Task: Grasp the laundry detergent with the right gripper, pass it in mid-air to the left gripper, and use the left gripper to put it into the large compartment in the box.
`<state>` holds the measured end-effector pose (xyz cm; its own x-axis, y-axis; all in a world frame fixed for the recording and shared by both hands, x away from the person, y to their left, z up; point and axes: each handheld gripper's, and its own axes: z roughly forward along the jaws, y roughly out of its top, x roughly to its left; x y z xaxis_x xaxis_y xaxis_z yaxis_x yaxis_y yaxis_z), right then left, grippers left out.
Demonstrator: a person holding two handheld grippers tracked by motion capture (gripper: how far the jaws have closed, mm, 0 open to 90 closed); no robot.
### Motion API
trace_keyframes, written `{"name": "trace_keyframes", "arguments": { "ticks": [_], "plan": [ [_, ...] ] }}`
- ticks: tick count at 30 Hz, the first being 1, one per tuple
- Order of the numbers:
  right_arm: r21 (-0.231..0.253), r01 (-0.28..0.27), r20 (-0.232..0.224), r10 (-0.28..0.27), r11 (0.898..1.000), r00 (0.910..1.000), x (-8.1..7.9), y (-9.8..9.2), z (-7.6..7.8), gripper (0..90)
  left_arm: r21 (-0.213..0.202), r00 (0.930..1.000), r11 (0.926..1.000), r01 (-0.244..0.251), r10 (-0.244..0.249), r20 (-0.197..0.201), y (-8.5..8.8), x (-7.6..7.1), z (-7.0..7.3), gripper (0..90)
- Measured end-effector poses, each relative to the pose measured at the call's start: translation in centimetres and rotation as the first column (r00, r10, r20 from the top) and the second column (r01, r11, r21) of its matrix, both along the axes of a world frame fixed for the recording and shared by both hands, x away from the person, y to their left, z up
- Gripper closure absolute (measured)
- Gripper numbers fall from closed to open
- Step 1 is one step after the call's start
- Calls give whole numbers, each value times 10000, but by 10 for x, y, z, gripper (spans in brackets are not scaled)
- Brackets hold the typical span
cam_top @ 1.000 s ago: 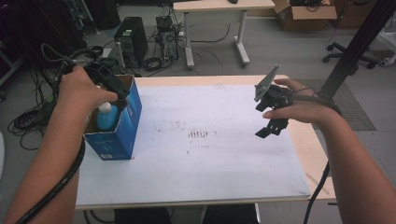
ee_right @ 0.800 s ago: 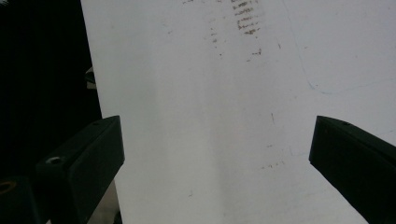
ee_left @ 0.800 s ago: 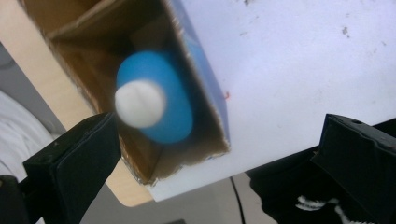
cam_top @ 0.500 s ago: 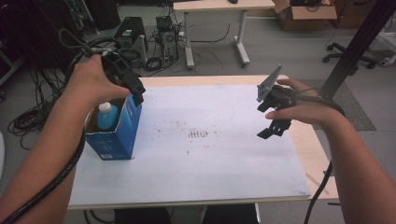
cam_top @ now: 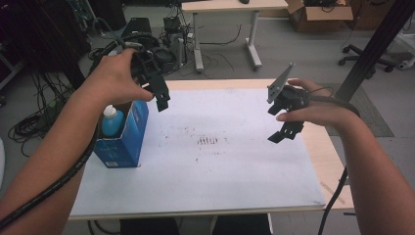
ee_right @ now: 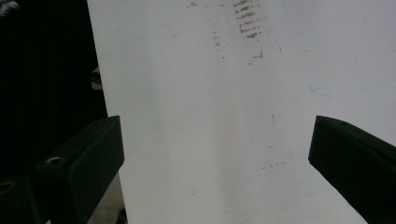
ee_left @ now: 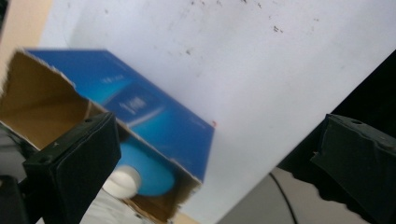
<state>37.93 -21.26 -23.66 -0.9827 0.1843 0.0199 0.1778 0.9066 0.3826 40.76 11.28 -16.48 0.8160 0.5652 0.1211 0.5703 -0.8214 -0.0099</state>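
The left tool [cam_top: 160,100] hangs in the air with its jaws spread wide and nothing between them, having just opened. Below it and to its left the blue box [cam_top: 125,139] stands open on the desk [cam_top: 220,171], a bottle [cam_top: 111,122] upright inside. The right tool [cam_top: 284,128], well apart, is also spread and empty.

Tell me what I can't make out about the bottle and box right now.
- Bottle: in the high view the blue box hides its lower body.
- Bottle: in the left gripper view the left claw's near finger covers part of its white cap.
- Print on the box: blurred, unreadable.
- Box bottom: hidden by its own walls.
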Motion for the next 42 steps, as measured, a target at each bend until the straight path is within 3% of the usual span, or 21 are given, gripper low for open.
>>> {"name": "trace_keyframes", "arguments": {
  "ticks": [1, 2, 3, 4, 5, 8, 9, 10, 11, 12, 14, 15, 16, 17, 18, 19, 21, 23, 25, 31, 42],
  "plan": [
    [-35, -5, 27, 5, 10000, 10000, 0, 1, 1, 32, -21, 9994, 9994, 340, -341, -57, -2, 1, -2, 2],
    [-35, -5, 27, 5, 10000, 10000, 0, 1, 1, 32, -21, 9994, 9994, 340, -341, -57, -2, 1, -2, 2],
    [-24, -71, 9, 71, 10000, 10000, 0, 4, 4, 34, -221, 9966, 9966, 792, -797, -206, -5, 1, -5, 2],
    [-24, -71, 9, 71, 10000, 10000, 0, 4, 4, 34, -221, 9966, 9966, 792, -797, -206, -5, 1, -5, 2],
    [-172, -128, 17, 128, 9998, 9999, 0, 7, 6, 30, -437, 9924, 9920, 1186, -1199, -270, -7, 1, -9, 2],
    [-322, -269, -31, 268, 9991, 9996, 1, 13, 7, 33, -628, 9865, 9859, 1551, -1580, -440, -9, 0, -12, 2],
    [-353, -292, -41, 291, 9990, 9996, 1, 15, 7, 33, -773, 9775, 9772, 1977, -2024, -594, -11, -1, -15, 2],
    [-353, -292, -41, 291, 9990, 9996, 1, 15, 7, 33, -773, 9775, 9772, 1977, -2024, -594, -11, -1, -15, 2],
    [-439, -388, -83, 385, 9983, 9992, 2, 18, 8, 34, -971, 9652, 9654, 2421, -2498, -770, -12, -3, -19, 2],
    [-439, -388, -83, 385, 9983, 9992, 2, 18, 8, 34, -971, 9652, 9654, 2421, -2498, -770, -12, -3, -19, 2],
    [-682, -396, -211, 382, 9969, 9990, 4, 23, 6, 33, -1091, 9566, 9557, 2733, -2819, -740, -13, -5, -21, 2],
    [-675, -472, -200, 460, 9966, 9987, 4, 24, 5, 33, -1280, 9435, 9421, 3099, -3214, -811, -14, -7, -22, 2],
    [-675, -472, -200, 460, 9966, 9987, 4, 24, 5, 33, -1280, 9435, 9421, 3099, -3214, -811, -14, -7, -22, 2],
    [-780, -496, -280, 476, 9957, 9985, 5, 26, 4, 34, -1255, 9305, 9301, 3451, -3566, -842, -16, -10, -24, 2],
    [-780, -496, -280, 476, 9957, 9985, 5, 26, 4, 34, -1255, 9305, 9301, 3451, -3566, -842, -16, -10, -24, 2],
    [-918, -572, -324, 545, 9941, 9980, 6, 29, 1, 34, -1150, 9177, 9194, 3761, -3868, -905, -19, -13, -27, 2],
    [-1033, -576, -373, 540, 9930, 9978, 6, 30, 0, 34, -1024, 9163, 9197, 3790, -3884, -979, -20, -13, -29, 2],
    [-1091, -680, -425, 637, 9917, 9971, 8, 32, -4, 35, -776, 9023, 9086, 4105, -4170, -1096, -22, -15, -33, 2],
    [-1208, -761, -498, 705, 9898, 9963, 9, 33, -6, 36, -604, 8996, 9081, 4144, -4188, -1236, -25, -16, -38, 2],
    [-1467, -789, -639, 701, 9860, 9955, 15, 32, -11, 37, -788, 8835, 8970, 4349, -4419, -1555, -28, -14, -47, 2],
    [-1612, -606, -644, 508, 9851, 9966, 15, 26, -11, 37, -974, 8808, 8911, 4432, -4531, -1377, -31, -12, -42, 2]
  ]
}}
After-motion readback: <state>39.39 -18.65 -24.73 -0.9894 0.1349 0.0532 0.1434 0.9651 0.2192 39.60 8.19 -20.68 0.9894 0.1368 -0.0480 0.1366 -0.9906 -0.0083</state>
